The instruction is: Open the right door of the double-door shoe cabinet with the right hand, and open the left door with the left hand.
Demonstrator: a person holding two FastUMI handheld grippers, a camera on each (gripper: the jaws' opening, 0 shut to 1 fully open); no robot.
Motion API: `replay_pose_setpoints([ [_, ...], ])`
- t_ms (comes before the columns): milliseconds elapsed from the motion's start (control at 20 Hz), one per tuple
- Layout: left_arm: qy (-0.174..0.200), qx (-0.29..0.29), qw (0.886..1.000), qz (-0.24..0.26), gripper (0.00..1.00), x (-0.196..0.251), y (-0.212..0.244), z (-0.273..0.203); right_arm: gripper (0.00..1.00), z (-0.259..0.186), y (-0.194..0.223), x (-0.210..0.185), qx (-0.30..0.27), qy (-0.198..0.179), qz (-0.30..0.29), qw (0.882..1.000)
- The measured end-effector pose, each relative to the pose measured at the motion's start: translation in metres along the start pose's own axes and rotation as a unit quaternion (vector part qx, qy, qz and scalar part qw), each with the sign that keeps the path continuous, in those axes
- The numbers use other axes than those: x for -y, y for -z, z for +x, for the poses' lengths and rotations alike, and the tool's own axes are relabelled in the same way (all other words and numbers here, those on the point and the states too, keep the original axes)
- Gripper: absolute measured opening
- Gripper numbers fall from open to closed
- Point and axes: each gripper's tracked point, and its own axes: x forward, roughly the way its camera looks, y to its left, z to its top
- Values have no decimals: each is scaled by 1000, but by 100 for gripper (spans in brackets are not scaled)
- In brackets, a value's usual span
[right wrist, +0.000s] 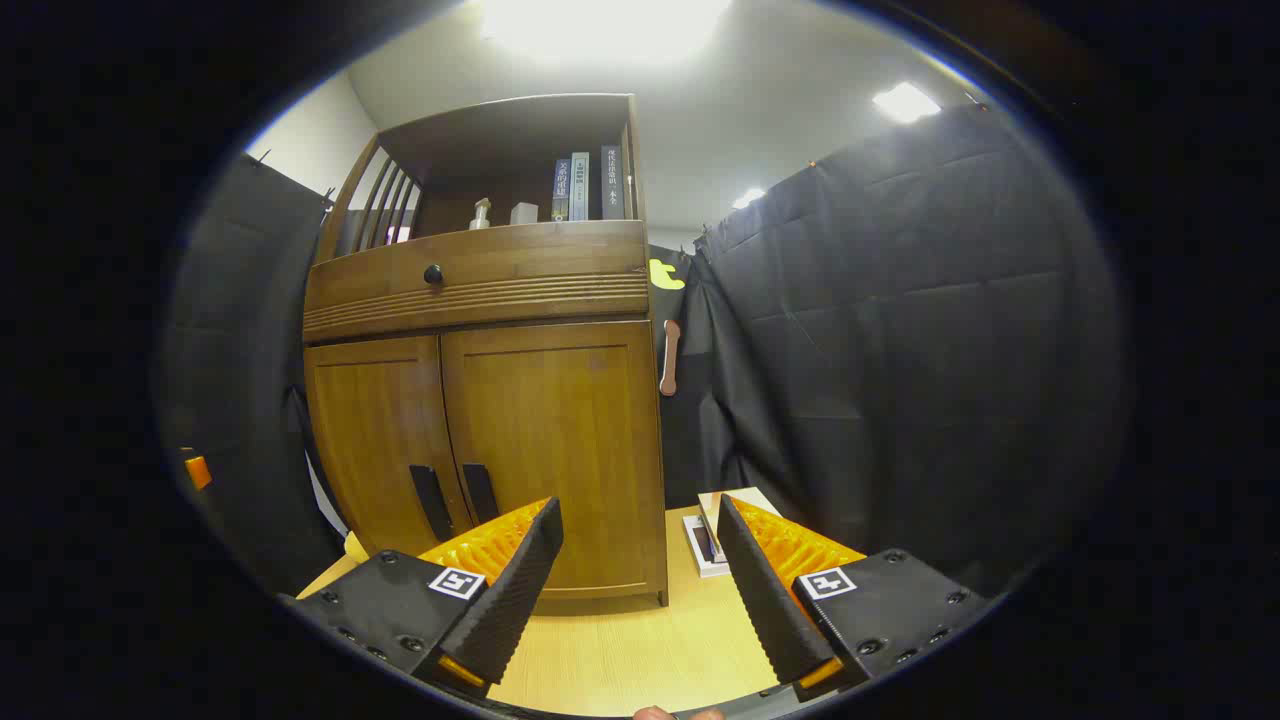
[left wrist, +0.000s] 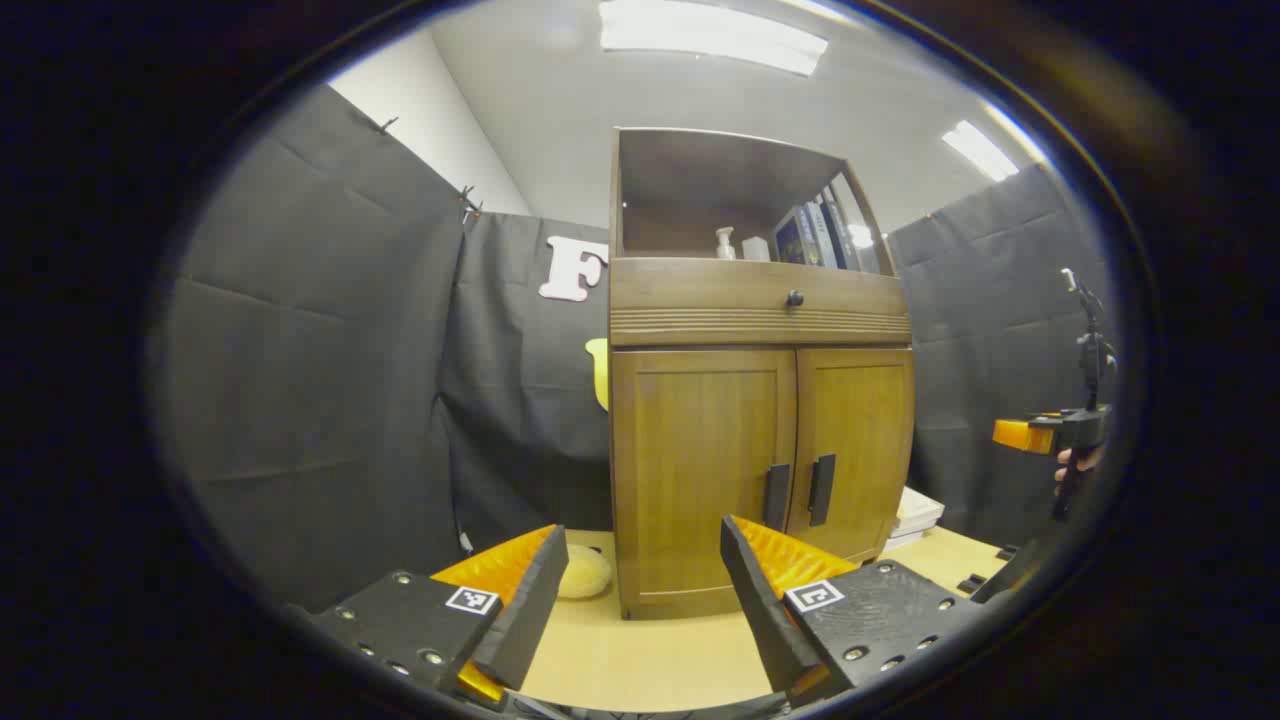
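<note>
A brown wooden shoe cabinet stands on the table with both doors closed. In the left gripper view its left door point(left wrist: 700, 460) and right door point(left wrist: 862, 440) meet at two dark vertical handles point(left wrist: 775, 497) point(left wrist: 821, 489). My left gripper point(left wrist: 642, 530) is open, short of the cabinet front and holding nothing. The right gripper point(left wrist: 1050, 432) hangs far to the right in a hand point(left wrist: 1075, 465). In the right gripper view the left door point(right wrist: 375, 430), the right door point(right wrist: 555, 420) and the handles point(right wrist: 432, 502) point(right wrist: 480, 492) lie ahead to the left. My right gripper point(right wrist: 640, 512) is open and empty.
A drawer with a dark knob point(left wrist: 794, 298) tops the doors, under an open shelf with books point(left wrist: 810, 238) and a small bottle point(left wrist: 724, 243). A yellow round thing point(left wrist: 583, 572) lies left of the cabinet. Flat white items point(right wrist: 708, 530) lie to its right on the table point(left wrist: 640, 650).
</note>
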Motion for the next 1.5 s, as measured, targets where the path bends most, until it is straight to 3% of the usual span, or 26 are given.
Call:
replay_pose_setpoints([
  [750,16,-10,1000,10,89,19,16,4,94,-4,10,-7,-18,-16,-8,1000],
  [1500,-6,-44,999,-25,89,-14,50,15,94,62,-6,-109,-21,-106,10,994],
])
